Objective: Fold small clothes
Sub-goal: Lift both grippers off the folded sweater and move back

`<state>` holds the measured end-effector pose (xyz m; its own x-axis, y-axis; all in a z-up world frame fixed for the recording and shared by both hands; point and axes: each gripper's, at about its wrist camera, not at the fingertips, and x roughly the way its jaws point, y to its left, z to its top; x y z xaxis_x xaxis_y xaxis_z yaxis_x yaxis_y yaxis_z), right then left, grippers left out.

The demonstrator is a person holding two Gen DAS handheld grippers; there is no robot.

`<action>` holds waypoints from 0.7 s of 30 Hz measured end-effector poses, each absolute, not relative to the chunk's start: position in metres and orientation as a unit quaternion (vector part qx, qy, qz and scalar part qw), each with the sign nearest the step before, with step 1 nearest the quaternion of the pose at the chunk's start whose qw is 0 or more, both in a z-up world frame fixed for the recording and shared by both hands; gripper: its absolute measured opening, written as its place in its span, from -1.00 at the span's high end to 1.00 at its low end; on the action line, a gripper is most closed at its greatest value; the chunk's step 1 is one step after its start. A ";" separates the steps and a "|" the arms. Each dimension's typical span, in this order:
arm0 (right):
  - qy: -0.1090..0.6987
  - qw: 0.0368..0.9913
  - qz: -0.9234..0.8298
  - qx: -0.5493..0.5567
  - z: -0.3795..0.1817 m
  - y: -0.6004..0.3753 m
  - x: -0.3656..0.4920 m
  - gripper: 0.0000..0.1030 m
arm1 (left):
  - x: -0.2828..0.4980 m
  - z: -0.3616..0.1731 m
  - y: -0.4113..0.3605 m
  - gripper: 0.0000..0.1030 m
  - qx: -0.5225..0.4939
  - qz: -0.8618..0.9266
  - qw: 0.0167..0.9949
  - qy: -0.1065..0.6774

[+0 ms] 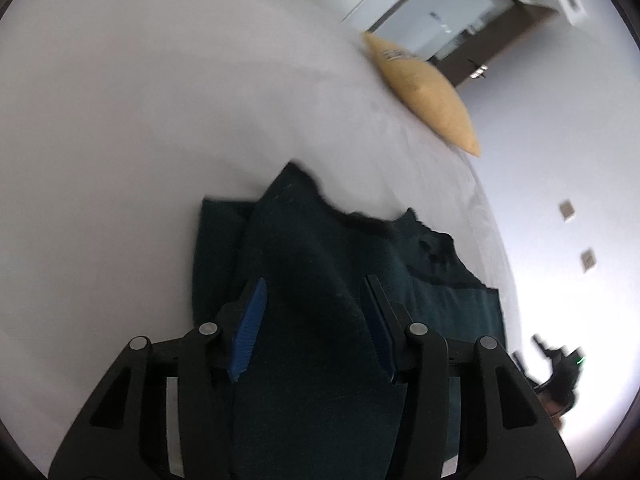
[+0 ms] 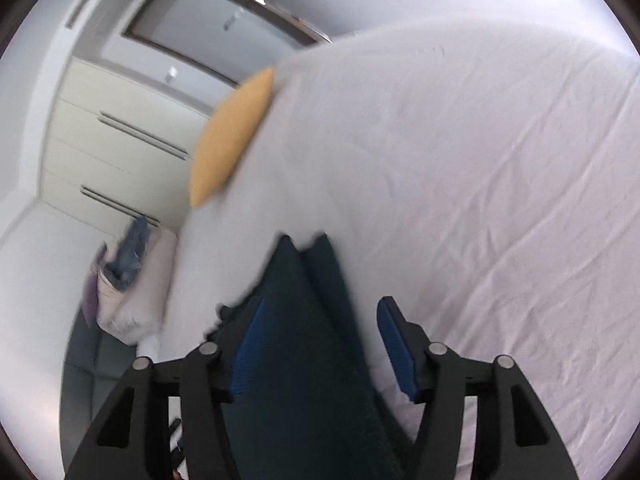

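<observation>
A dark teal garment [image 1: 320, 280] lies on a bed covered by a white sheet [image 1: 120, 140], partly folded, with a raised fold running up between the fingers of the left gripper [image 1: 316, 328]. The blue pads [image 1: 250, 332] of that gripper stand apart on either side of the fold; whether they press on the cloth cannot be told from the blurred left wrist view. At the lower right edge of the same view, the other gripper shows small and dark against a bright wall.

In the right wrist view, the same garment [image 2: 304, 340] runs as a narrow ridge through the right gripper [image 2: 324, 344]. Its left blue pad [image 2: 248, 352] sits against the cloth, while the right pad stands clear over the creased sheet [image 2: 480, 200], so the jaws are apart and not clamped.

A yellow cushion [image 1: 424, 88] rests at the far edge of the bed. Beyond it stand cream wardrobe doors [image 2: 120, 128], with a bag of clothes [image 2: 124, 280] on the floor nearby.
</observation>
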<state>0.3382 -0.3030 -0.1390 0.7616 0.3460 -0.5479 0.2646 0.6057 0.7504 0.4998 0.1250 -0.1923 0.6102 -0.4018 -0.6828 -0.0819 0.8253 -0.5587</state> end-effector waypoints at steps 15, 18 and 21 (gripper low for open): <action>0.489 0.762 0.226 0.361 -0.183 -0.115 0.452 0.06 | 0.500 -0.203 0.074 0.02 -0.199 -0.134 0.864 0.443; 0.481 0.773 0.188 0.368 -0.188 -0.136 0.466 0.51 | 0.494 -0.202 0.081 0.01 -0.205 -0.125 0.870 0.430; 0.480 0.804 0.122 0.330 -0.191 -0.161 0.472 0.93 | 0.485 -0.202 0.094 0.01 -0.233 -0.116 0.872 0.414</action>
<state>0.4715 -0.1606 -0.1905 0.5088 0.5124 -0.6918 0.1207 0.7531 0.6467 0.4850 0.0940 -0.2021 0.6303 -0.3954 -0.6681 0.0102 0.8647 -0.5022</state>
